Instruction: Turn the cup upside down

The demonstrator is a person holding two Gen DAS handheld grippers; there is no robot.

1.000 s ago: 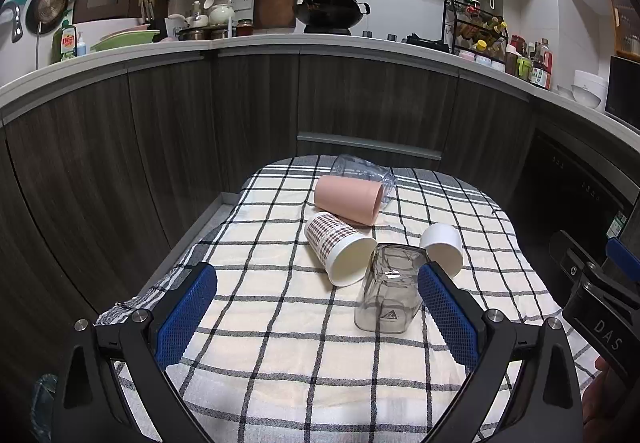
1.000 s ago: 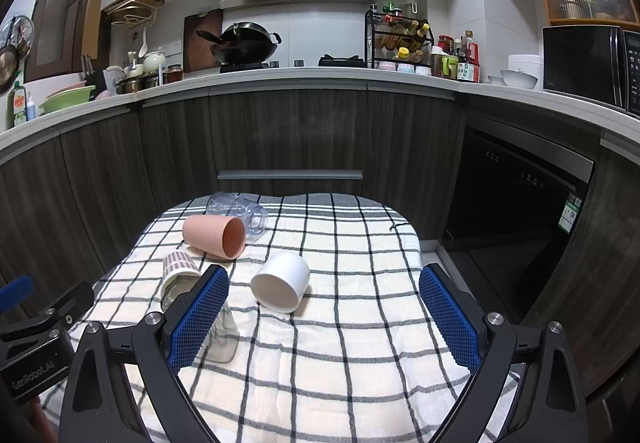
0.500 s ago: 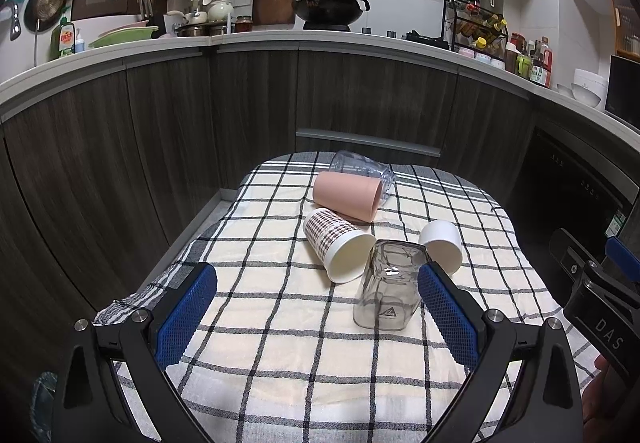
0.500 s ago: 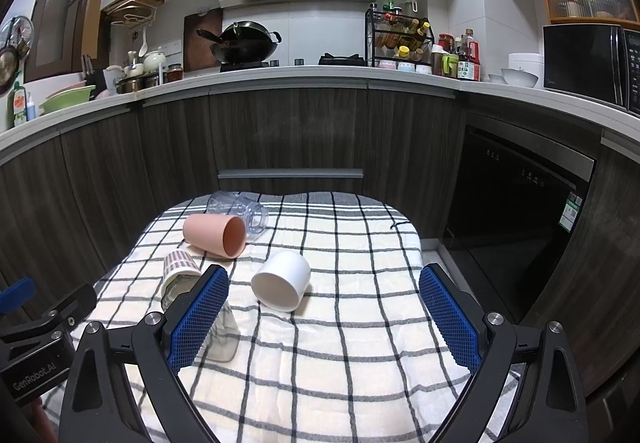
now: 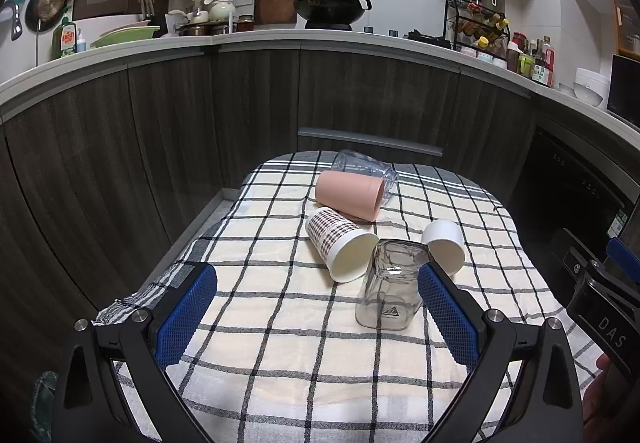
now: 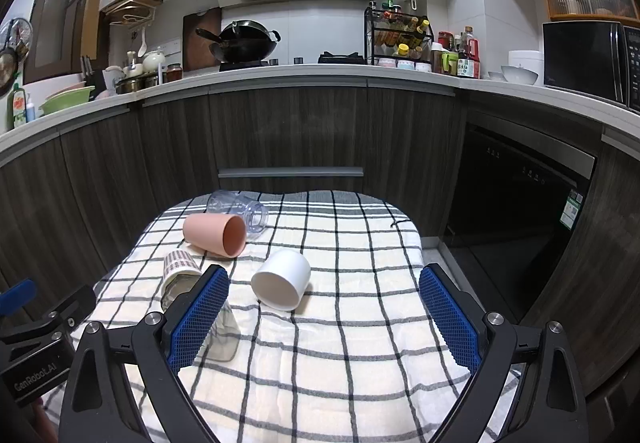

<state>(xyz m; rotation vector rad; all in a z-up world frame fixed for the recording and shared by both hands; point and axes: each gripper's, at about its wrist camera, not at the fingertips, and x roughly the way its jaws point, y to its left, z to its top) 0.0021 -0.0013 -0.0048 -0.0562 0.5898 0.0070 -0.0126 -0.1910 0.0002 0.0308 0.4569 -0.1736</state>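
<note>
Five cups lie on their sides on a checked cloth [image 5: 280,343] spread over a small table in front of dark kitchen cabinets. The left gripper [image 5: 316,307] hangs above the near part of the cloth with its blue pads spread wide and nothing between them. The right gripper [image 6: 324,307] is likewise released, its pads far apart over bare cloth.

Nearest the left gripper is a square clear glass [image 5: 390,289], tipped over with its base toward the camera; its right edge sits just beside the tip of the right-hand pad [image 5: 446,313], and it is not possible to tell whether they touch. From the right wrist view that same glass [image 6: 224,335] is mostly hidden behind the left-hand pad [image 6: 198,313], so only its lower part shows.

A patterned paper cup [image 5: 340,247] lies with its open mouth facing the glass, its rim very close to the glass. In the right wrist view only its patterned end [image 6: 180,263] is clear; the rest is cut off by the pad. A white cup [image 6: 282,279] lies just right of these, its mouth turned toward the right gripper. Farther back a pink cup [image 5: 350,193] lies across the cloth, and behind it a clear plastic cup [image 5: 366,169] is partly covered by it and hard to make out against the cabinets.

At each view's edge, part of the other gripper's body is visible, cut off by the frame.
</note>
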